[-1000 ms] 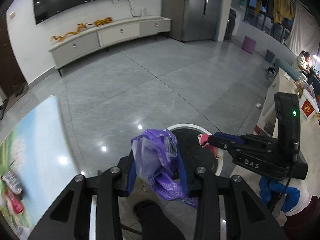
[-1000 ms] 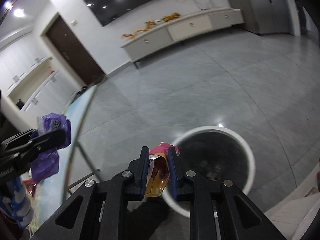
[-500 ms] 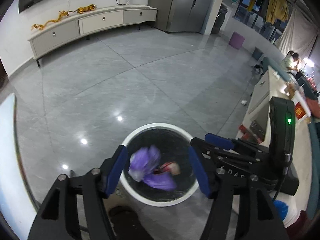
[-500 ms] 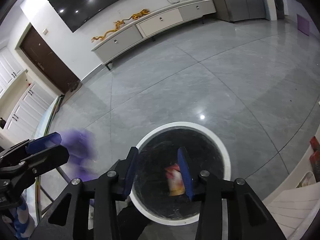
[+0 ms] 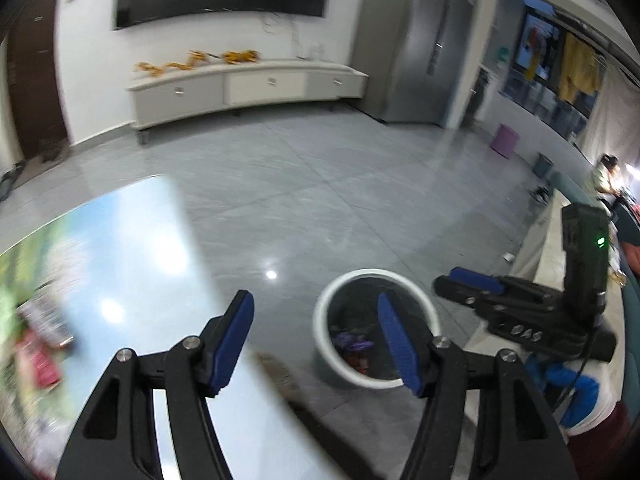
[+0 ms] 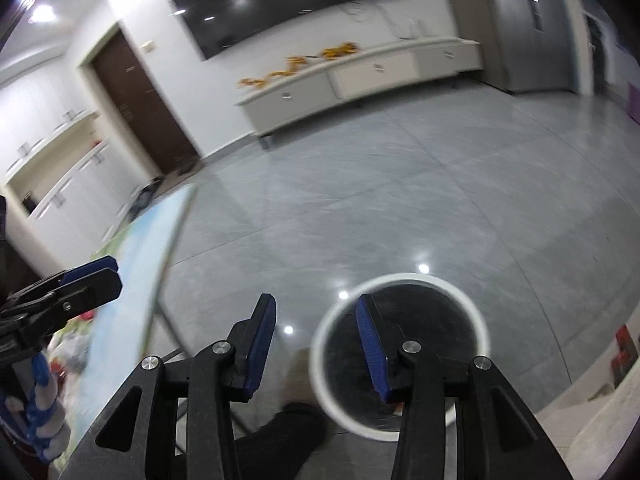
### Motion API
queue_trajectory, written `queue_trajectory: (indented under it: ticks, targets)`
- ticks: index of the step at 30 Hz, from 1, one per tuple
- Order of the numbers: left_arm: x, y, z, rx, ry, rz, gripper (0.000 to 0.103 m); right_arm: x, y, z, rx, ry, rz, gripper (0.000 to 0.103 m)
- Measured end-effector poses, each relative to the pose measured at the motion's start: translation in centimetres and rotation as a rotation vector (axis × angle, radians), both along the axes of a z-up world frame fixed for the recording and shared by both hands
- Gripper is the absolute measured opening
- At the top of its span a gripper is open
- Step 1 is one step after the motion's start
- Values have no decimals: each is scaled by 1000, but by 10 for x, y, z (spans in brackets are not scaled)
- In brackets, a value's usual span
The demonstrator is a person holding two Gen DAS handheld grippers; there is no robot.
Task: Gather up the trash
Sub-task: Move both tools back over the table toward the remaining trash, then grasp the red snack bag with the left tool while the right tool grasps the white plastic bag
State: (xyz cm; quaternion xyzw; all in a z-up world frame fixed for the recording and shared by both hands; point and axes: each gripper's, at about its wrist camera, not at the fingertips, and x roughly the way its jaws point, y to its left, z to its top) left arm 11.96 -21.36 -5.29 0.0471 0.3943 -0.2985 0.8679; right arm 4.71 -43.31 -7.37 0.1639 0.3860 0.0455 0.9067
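Trash here is thin wrappers, by the look of it light, soft and slippery, so I would pinch each at a crumpled fold or an edge, not across a flat face. Two pieces, a purple wrapper (image 5: 354,342) and a red one (image 5: 358,360), lie in the one bin (image 5: 320,320) on the floor; a few more, too blurred to count, sit on the table (image 5: 132,240). Both tools, left tool (image 5: 316,344) and right tool (image 6: 316,344), stand apart and hold nothing.
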Motion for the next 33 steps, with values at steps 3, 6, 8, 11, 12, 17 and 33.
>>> queue_trajectory:
  ticks: [3, 6, 8, 11, 12, 17, 33]
  targets:
    - [-14, 62, 7, 7, -25, 92, 63, 1, 47, 17, -4, -26, 116, 40]
    - [-33, 128, 8, 38, -55, 202, 63, 5, 90, 25, -14, -30, 230, 40]
    - [-45, 172, 7, 52, -65, 269, 63, 7, 122, 28, -26, -29, 309, 40]
    - [-65, 238, 4, 74, -75, 363, 63, 11, 171, 33, -37, -26, 429, 47]
    - [-71, 258, 2, 85, -74, 390, 63, 11, 190, 33, -44, -25, 470, 53]
    - [-85, 320, -15, 131, -50, 450, 63, 19, 266, 22, -70, 4, 635, 54]
    - [-52, 319, -61, 135, 60, 352, 37, 51, 393, -34, -250, 59, 883, 55]
